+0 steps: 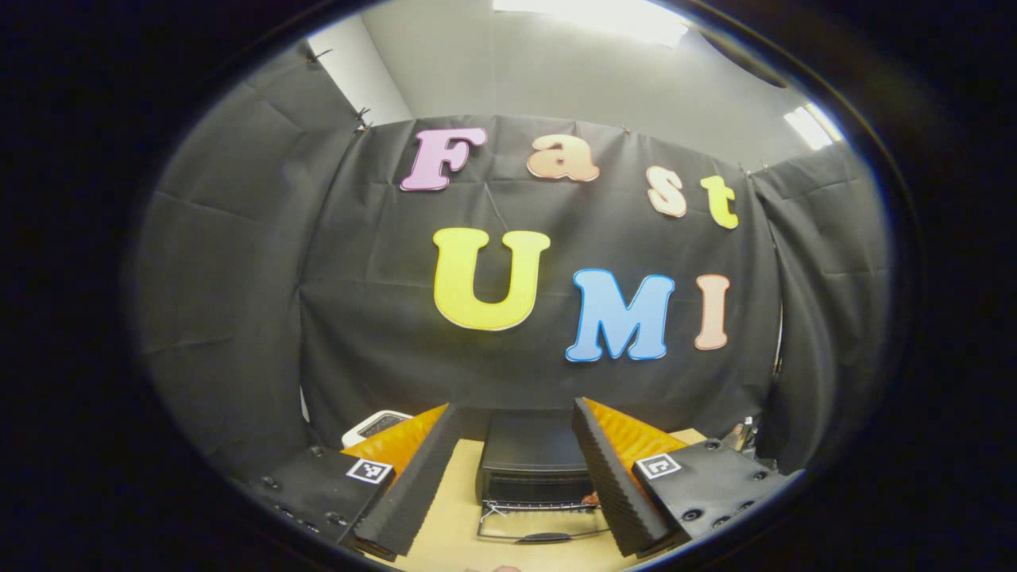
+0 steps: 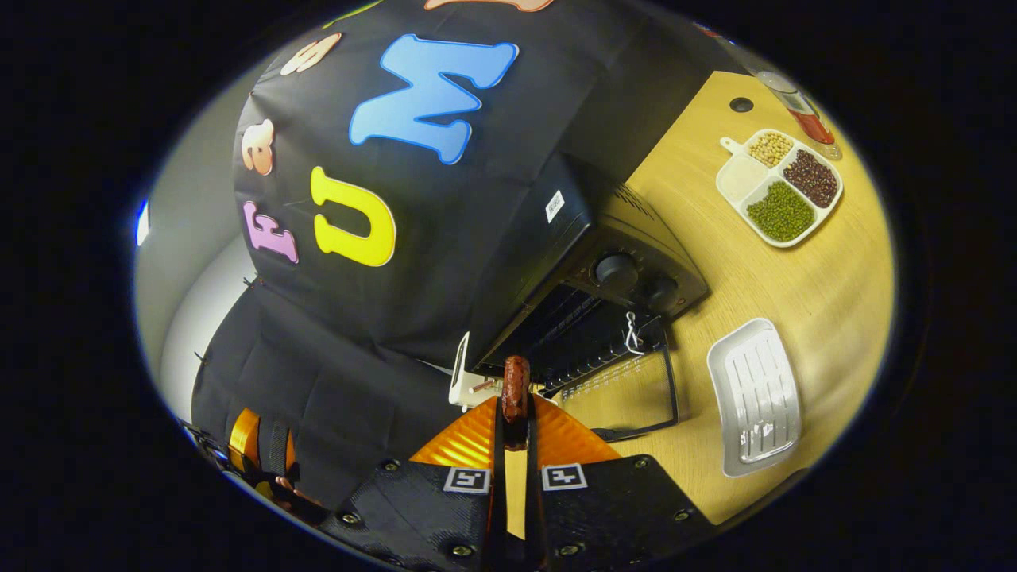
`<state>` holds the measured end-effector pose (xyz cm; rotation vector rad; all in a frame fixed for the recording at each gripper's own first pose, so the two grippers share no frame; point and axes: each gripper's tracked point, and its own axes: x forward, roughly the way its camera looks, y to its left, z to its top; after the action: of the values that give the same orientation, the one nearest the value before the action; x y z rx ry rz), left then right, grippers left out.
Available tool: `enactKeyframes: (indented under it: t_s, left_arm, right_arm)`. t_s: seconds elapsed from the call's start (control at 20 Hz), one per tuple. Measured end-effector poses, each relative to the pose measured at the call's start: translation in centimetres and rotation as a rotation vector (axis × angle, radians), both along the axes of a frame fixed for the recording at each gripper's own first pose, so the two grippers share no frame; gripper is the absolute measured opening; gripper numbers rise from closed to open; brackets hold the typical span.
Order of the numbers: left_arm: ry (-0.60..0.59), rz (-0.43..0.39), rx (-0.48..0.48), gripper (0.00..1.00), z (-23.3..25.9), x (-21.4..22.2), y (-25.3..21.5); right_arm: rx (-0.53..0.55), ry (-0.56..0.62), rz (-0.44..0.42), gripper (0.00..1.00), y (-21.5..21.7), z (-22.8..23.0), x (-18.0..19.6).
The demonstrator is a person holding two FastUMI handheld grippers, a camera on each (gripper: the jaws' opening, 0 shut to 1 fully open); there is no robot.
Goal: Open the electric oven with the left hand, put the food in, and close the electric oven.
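The black electric oven [image 1: 534, 454] stands on the wooden table [image 1: 457, 508], its glass door [image 1: 542, 526] folded down flat in front. My left gripper [image 1: 515, 407] is open, held back from the oven, which shows between its fingers. In the right gripper view the oven [image 2: 616, 262] lies tilted, with its door [image 2: 632, 389] open and the wire rack visible inside. My right gripper [image 2: 515, 415] is shut on a brown sausage [image 2: 515, 385], which sticks out past the fingertips just in front of the oven's opening. The other gripper [image 2: 246, 445], with a hand, shows at the lower left.
A silver ribbed tray [image 2: 755, 397] lies on the table [image 2: 834, 286] beside the oven door. Farther off sit a white divided dish [image 2: 783, 187] of beans and grains and a bottle [image 2: 798, 111]. A white device [image 1: 376, 425] stands left of the oven.
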<state>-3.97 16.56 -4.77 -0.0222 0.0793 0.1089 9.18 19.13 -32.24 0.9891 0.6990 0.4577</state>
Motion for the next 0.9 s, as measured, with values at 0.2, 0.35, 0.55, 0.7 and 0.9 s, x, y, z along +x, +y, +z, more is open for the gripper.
enactKeyframes:
  t_s: [0.2,0.35,0.55,0.7,0.9]
  left_arm:
    - [0.010,0.027,0.026,0.99,-0.3,-1.0,2.1]
    - [0.035,0.053,0.039,0.95,-1.2,-1.6,4.0]
    - [0.054,0.079,0.035,1.00,-2.2,-2.0,6.7]
    - [0.064,0.100,0.029,0.95,-2.4,-2.0,8.8]
    - [0.075,0.116,0.011,0.95,-3.3,-1.7,10.3]
  right_arm:
    - [0.028,0.043,-0.030,0.10,2.9,-1.7,2.8]
    - [0.048,0.100,-0.100,0.10,4.2,-3.9,4.9]
    - [0.051,0.147,-0.212,0.09,5.2,-6.6,7.9]
    - [0.051,0.185,-0.283,0.10,5.4,-8.4,9.6]
    - [0.070,0.192,-0.374,0.10,5.2,-9.1,11.5]
